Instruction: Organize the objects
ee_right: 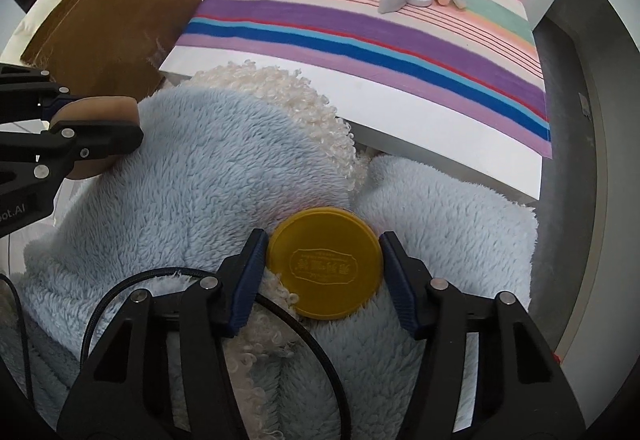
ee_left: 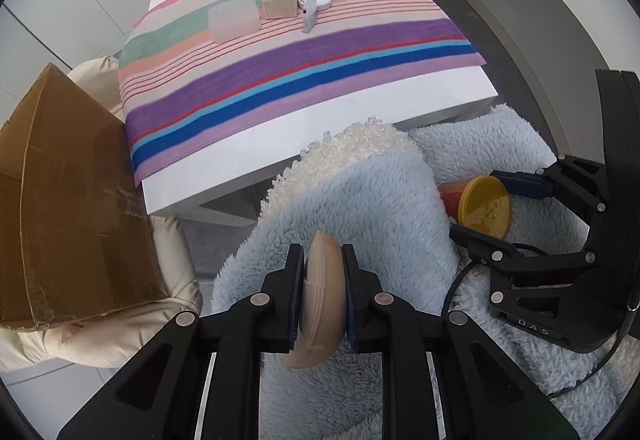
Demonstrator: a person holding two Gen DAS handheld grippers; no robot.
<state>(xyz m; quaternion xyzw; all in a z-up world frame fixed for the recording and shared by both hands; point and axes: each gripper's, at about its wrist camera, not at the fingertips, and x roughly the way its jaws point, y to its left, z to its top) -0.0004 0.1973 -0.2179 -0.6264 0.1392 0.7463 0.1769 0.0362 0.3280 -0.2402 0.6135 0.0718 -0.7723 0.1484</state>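
Down on the fluffy blue blanket (ee_right: pixel 224 160), the yellow lid (ee_right: pixel 324 264) lies flat right between the fingers of the right claw (ee_right: pixel 322 276) — not squeezed yet — while the left claw (ee_left: pixel 322 300) pinches a tan puff (ee_left: pixel 320 300).

A big brown cardboard box (ee_left: pixel 68 200) sits on a puffy cream cushion (ee_left: pixel 176 280). A fluffy light blue blanket (ee_right: pixel 224 160) lies below the white counter (ee_left: pixel 320 156).
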